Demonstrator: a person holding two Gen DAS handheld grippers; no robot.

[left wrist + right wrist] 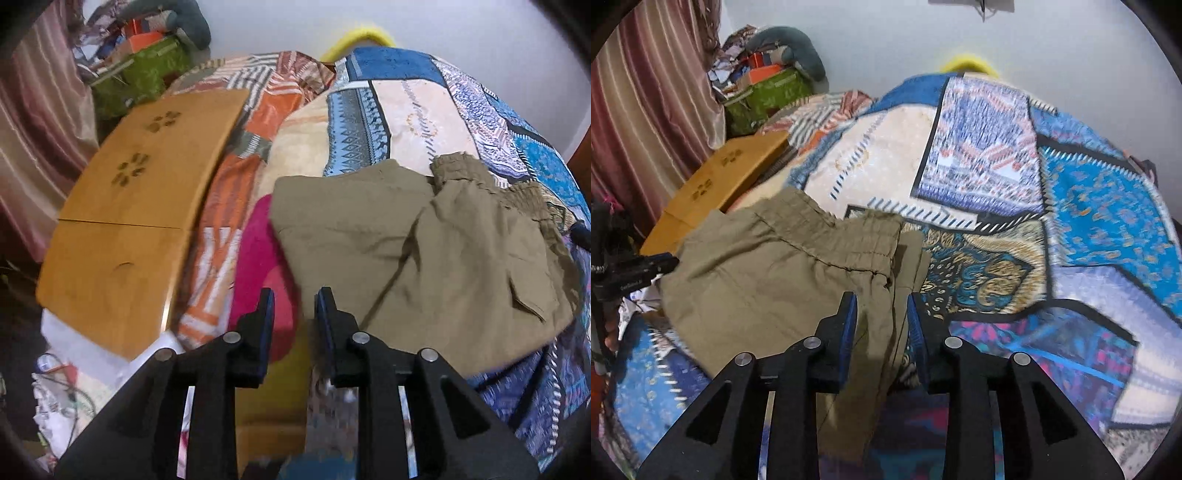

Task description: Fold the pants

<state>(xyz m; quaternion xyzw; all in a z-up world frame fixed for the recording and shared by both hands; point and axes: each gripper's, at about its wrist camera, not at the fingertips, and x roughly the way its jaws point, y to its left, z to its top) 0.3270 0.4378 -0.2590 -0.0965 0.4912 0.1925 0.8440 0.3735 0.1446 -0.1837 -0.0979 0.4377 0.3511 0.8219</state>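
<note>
The khaki pants [424, 251] lie folded on a patchwork bedspread [413, 110], with the elastic waistband to the far right. My left gripper [294, 295] is open and empty, hovering just off the pants' left edge. In the right wrist view the pants [768, 273] spread to the left, waistband on top. My right gripper [881, 299] is open, its fingers astride the pants' right edge, with cloth hanging between them. The left gripper's tip [653, 264] shows at the pants' far left side.
A wooden lap table [140, 206] lies on the bed to the left. A pink cloth [258, 266] sits beside the pants. A curtain [646, 110], a green bag [768, 99] and clutter stand at the back left. A white wall [461, 29] is behind.
</note>
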